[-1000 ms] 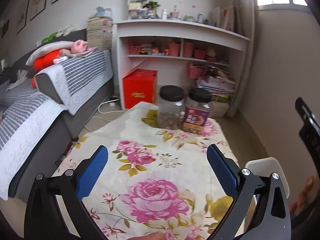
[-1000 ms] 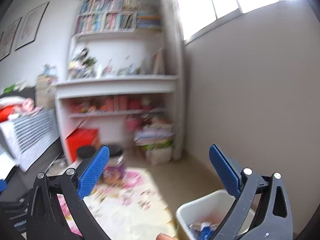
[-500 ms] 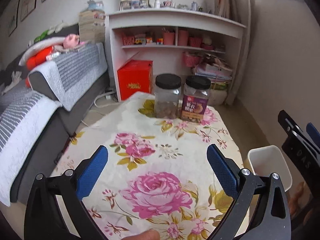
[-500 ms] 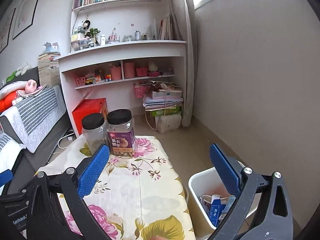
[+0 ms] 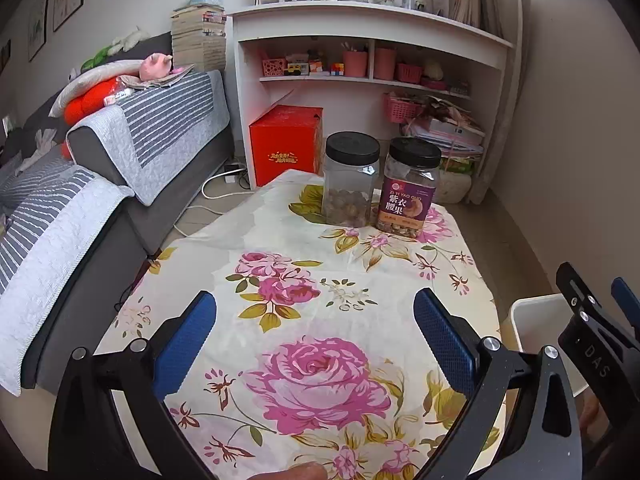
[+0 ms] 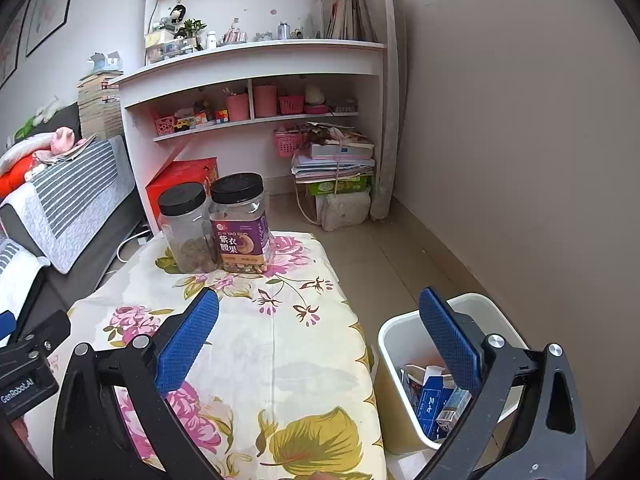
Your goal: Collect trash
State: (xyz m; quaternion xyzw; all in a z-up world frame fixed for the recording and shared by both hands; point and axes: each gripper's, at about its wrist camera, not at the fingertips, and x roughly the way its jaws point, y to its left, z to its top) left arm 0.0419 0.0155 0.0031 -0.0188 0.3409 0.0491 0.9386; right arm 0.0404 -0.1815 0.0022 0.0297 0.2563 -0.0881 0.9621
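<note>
both tongs hang released, jaws wide apart and holding nothing. the left gripper (image 5: 316, 340) sits over the flowered tablecloth (image 5: 304, 280), open cloth ahead of its fingers right up to two black-lidded jars (image 5: 378, 184) at the far table edge. the right gripper (image 6: 320, 340) straddles the table's right edge: left finger over cloth, right finger over the white trash bin (image 6: 400, 332) on the floor just beside the table. blue cartons and wrappers (image 6: 434, 400) lie in the bin, under the right finger. bare floor runs ahead along the wall.
</note>
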